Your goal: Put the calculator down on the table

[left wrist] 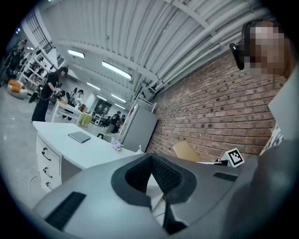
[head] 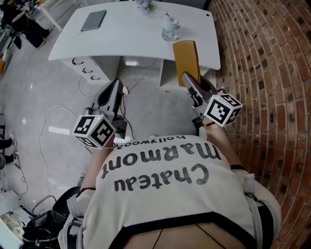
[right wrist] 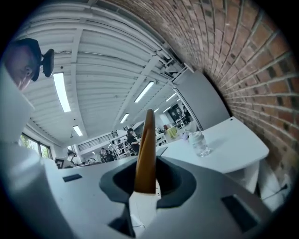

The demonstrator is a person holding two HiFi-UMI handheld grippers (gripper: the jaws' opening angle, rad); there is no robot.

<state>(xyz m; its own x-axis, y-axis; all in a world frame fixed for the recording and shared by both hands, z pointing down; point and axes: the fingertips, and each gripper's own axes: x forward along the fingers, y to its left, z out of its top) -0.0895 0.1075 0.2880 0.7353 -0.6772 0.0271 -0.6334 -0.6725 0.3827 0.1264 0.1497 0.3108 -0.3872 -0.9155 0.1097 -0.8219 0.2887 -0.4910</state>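
Bright, even light from ceiling strips (right wrist: 60,91); gripper views bulge, corners dark.

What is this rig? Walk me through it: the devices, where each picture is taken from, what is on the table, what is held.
A person holds two hand-held clamps. The head view looks down from a camera on the person's head. The other two views ride on each gripper, looking along its jaws. The left gripper is shut and empty. The right gripper grips a flat tan slab, the calculator, seen edge-on in its own view. Ahead, the white table carries a dark notebook, a clear glass container and small flowers.
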